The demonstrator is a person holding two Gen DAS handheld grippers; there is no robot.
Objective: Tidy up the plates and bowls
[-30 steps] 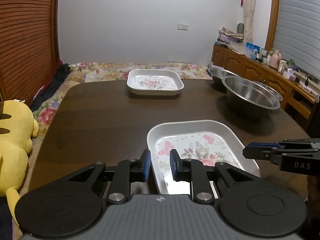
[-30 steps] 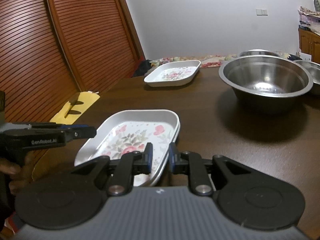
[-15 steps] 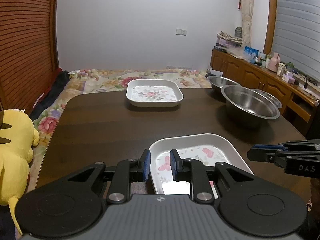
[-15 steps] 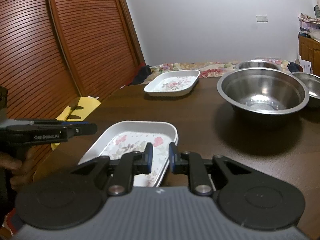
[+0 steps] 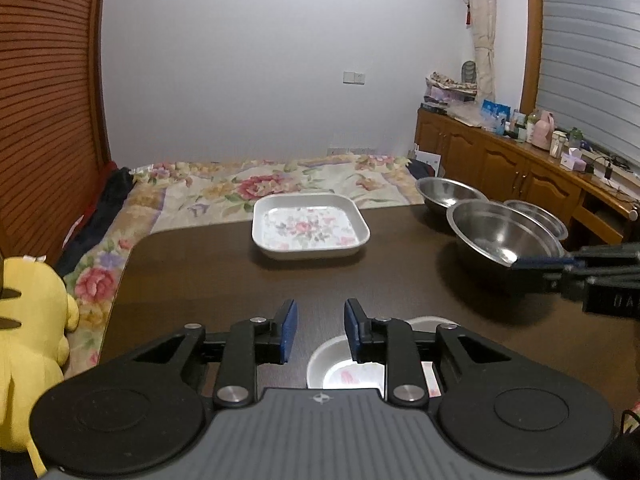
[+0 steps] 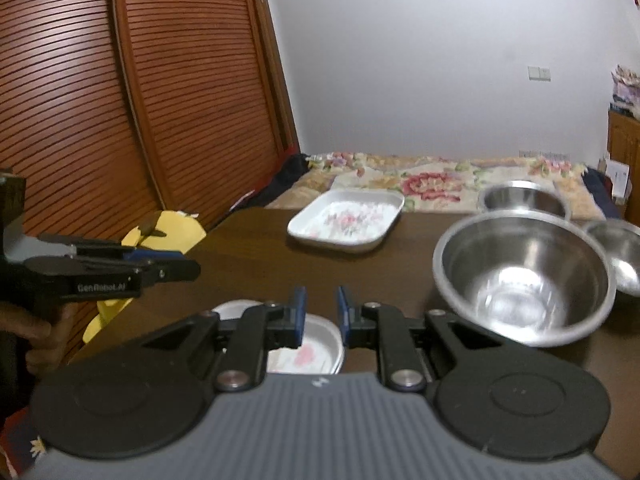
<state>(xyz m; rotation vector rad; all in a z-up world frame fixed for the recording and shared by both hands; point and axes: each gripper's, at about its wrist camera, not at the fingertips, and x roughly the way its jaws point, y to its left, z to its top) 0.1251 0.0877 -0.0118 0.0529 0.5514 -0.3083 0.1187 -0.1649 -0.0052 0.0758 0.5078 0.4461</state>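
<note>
Dim indoor light, blurry right view

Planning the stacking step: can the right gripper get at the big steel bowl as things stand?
Probably yes. The right gripper is open and empty, the big steel bowl sits just ahead to its right, and only bare table lies between.

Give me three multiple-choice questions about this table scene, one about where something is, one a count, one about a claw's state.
1. Where is the far floral tray?
A. inside a bowl
B. at the table's far edge, by the bedspread
C. on the sideboard

2. How many steel bowls show?
A. one
B. three
C. five

3. The left claw is:
A. open, empty
B. shut on a bowl
C. shut on a tray

Answers: 1 B, the tray sits on the table beside the floral bedspread. 2 B, both views show three. 3 A, a clear gap separates its blue pads.
</note>
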